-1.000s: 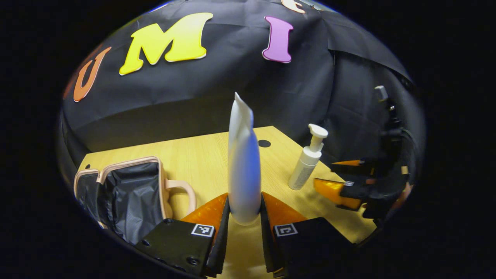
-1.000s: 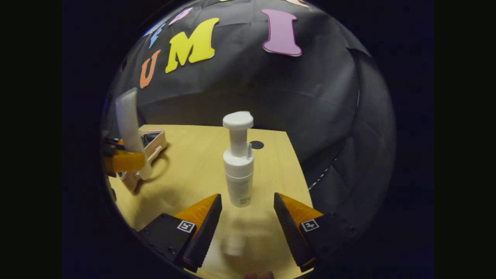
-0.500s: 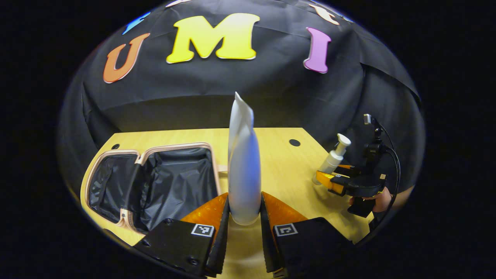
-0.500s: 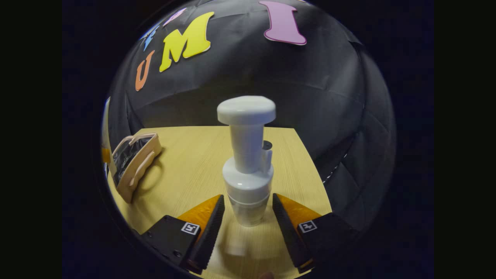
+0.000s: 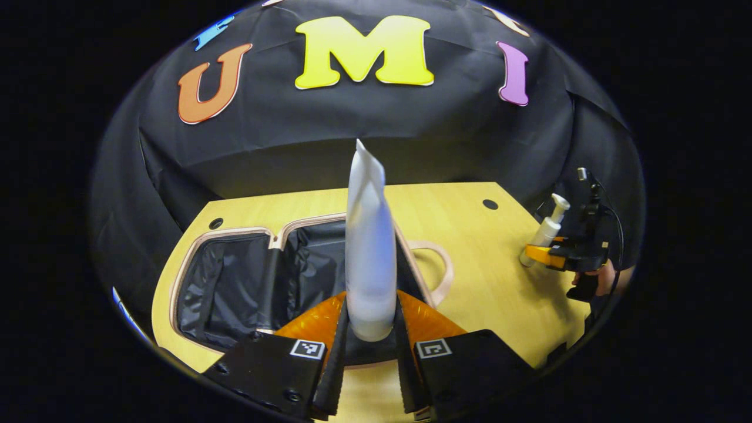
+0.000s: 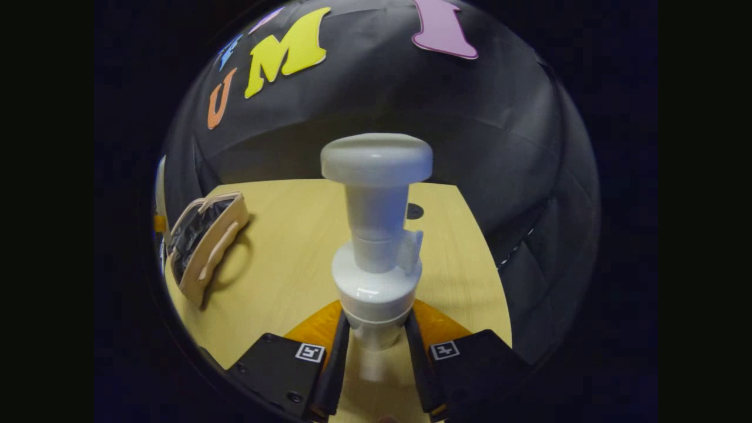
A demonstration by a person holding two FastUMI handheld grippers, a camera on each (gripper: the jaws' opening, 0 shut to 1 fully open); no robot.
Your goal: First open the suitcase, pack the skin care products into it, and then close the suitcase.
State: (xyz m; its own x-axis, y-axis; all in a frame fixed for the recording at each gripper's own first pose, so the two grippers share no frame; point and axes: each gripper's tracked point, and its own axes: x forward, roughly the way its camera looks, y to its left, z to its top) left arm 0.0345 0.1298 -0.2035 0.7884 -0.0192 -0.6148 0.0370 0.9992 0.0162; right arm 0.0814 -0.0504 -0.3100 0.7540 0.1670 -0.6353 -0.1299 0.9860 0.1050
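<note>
In the left gripper view, your left claw point(image 5: 370, 338) pinches the lower end of a white tube point(image 5: 369, 247), both fingers pressed against its sides, the tube standing upright with its flat crimped end on top. Behind and below it the suitcase point(image 5: 235, 282) lies open on the wooden worktop point(image 5: 470, 235), its pale rim framing two dark-lined halves and its handle point(image 5: 437, 273) reaching toward the worktop's middle. The tube's base sits in front of the right-hand half near the handle; whether it is above or inside that half cannot be told. At the far right edge, your right claw point(image 5: 537, 255), held in a hand point(image 5: 605, 276), grips a white pump bottle point(image 5: 546, 229).

In the right gripper view, your right claw point(image 6: 376, 352) is pressed onto the pump bottle point(image 6: 376, 235), one finger on each side of the body just under its collar, the pump head upright and close to the lens. The suitcase point(image 6: 202, 241) lies well apart at the left of the worktop point(image 6: 294, 247), open, handle toward you.
</note>
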